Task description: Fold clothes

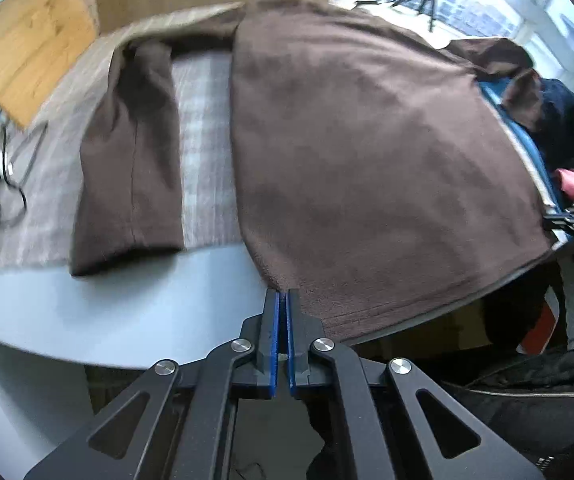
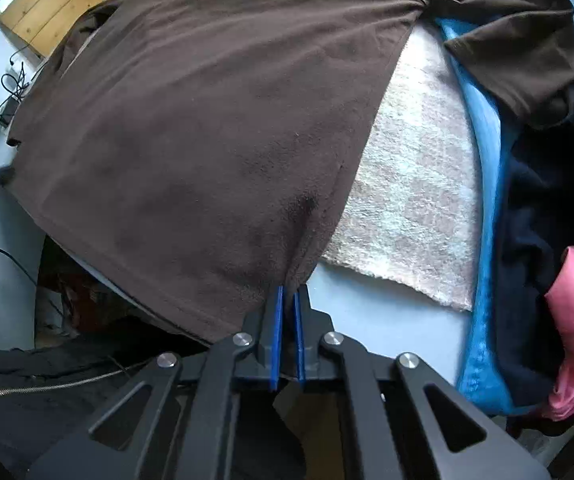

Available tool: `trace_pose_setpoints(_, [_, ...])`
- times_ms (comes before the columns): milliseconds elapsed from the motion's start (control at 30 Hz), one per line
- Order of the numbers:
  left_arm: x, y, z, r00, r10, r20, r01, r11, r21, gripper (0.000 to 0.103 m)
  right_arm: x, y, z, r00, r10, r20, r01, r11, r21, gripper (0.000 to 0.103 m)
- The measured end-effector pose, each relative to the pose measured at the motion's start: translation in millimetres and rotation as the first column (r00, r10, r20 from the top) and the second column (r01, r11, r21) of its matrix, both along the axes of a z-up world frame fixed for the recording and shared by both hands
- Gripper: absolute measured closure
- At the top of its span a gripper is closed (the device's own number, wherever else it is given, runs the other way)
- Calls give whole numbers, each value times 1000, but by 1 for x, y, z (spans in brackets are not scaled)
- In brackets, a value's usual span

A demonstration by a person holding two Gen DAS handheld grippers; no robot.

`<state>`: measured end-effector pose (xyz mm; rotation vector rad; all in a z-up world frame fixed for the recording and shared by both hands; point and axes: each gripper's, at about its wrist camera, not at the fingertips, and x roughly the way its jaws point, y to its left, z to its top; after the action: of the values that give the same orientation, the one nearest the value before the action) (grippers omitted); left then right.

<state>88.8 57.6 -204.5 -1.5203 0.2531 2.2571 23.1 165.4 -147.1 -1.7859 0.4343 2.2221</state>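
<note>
Brown shirt (image 1: 367, 152): soft, limp, light. Left gripper (image 1: 281, 294) and right gripper (image 2: 290, 292) jaws each clamp a hem corner directly ahead.

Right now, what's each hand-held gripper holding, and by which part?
Both grip the brown shirt at its bottom hem: the left hand-held gripper at one bottom corner, the right hand-held gripper at the opposite one, jaws shut on the fabric.
</note>
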Motion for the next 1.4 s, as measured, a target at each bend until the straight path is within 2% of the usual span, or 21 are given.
trace_pose_setpoints(67, [6, 3, 20, 998, -51, -36, 52, 999, 5, 101, 1, -1, 14, 1000, 11, -18, -10, 1000, 16, 98])
trace_pose_setpoints(133, [15, 5, 28, 994, -98, -57, 97, 995, -10, 101, 9, 3, 31, 998, -27, -56, 29, 999, 27, 99])
trace_pose_setpoints(233, [21, 12, 3, 984, -175, 0, 175, 984, -35, 101, 17, 4, 17, 997, -71, 9, 70, 995, 65, 99])
trace_pose_setpoints(300, [20, 19, -22, 977, -207, 58, 211, 975, -77, 100, 13, -7, 3, 996, -50, 72, 42, 994, 104, 99])
trace_pose_setpoints(367, [17, 19, -27, 973, -219, 73, 225, 971, -86, 100, 6, -20, -1, 992, -6, 128, -14, 988, 154, 99])
trace_pose_setpoints(433, [13, 12, -14, 970, -231, 75, 236, 969, -72, 98, 2, -24, 7, 988, 19, 155, -45, 985, 167, 98])
trace_pose_setpoints(500, [8, 5, 0, 968, -240, 73, 245, 967, -69, 95, 1, -17, 22, 987, 1, 159, -27, 987, 161, 95])
trace_pose_setpoints(567, [4, -1, 15, 965, -249, 80, 255, 965, -67, 96, -1, -11, 38, 986, -16, 164, -10, 988, 154, 82])
trace_pose_setpoints(667, [-11, -5, 34, 964, -258, 59, 262, 963, -69, 96, -44, 26, 56, 998, -7, 68, -5, 982, 188, 80])
trace_pose_setpoints(733, [-25, 11, 44, 962, -271, 26, 272, 960, -64, 96, -77, 54, 68, 1000, 4, -7, -2, 977, 213, 81])
trace_pose_setpoints(833, [-48, 62, 51, 947, -319, -26, 317, 947, -52, 96, -126, 95, 86, 993, 24, -117, 6, 968, 251, 80])
trace_pose_setpoints(933, [-77, 118, 43, 931, -362, -51, 360, 932, -44, 94, -175, 137, 103, 973, 48, -225, 19, 958, 286, 73])
trace_pose_setpoints(1067, [-124, 162, 11, 946, -315, -74, 309, 947, -88, 95, -215, 176, 81, 975, 88, -206, -30, 963, 269, 73])
trace_pose_setpoints(1133, [-143, 170, -6, 957, -286, -47, 281, 955, -92, 95, -234, 195, 68, 976, 108, -188, -58, 965, 257, 71])
trace_pose_setpoints(1233, [-162, 169, -26, 973, -231, 11, 231, 968, -93, 95, -262, 224, 47, 977, 140, -163, -99, 967, 237, 58])
trace_pose_setpoints(1367, [-168, 163, -40, 977, -207, 53, 212, 971, -111, 94, -300, 262, 21, 975, 182, -130, -152, 966, 208, 59])
trace_pose_setpoints(1400, [-169, 161, -41, 978, -202, 58, 207, 973, -105, 94, -310, 272, 14, 974, 192, -122, -166, 966, 201, 65])
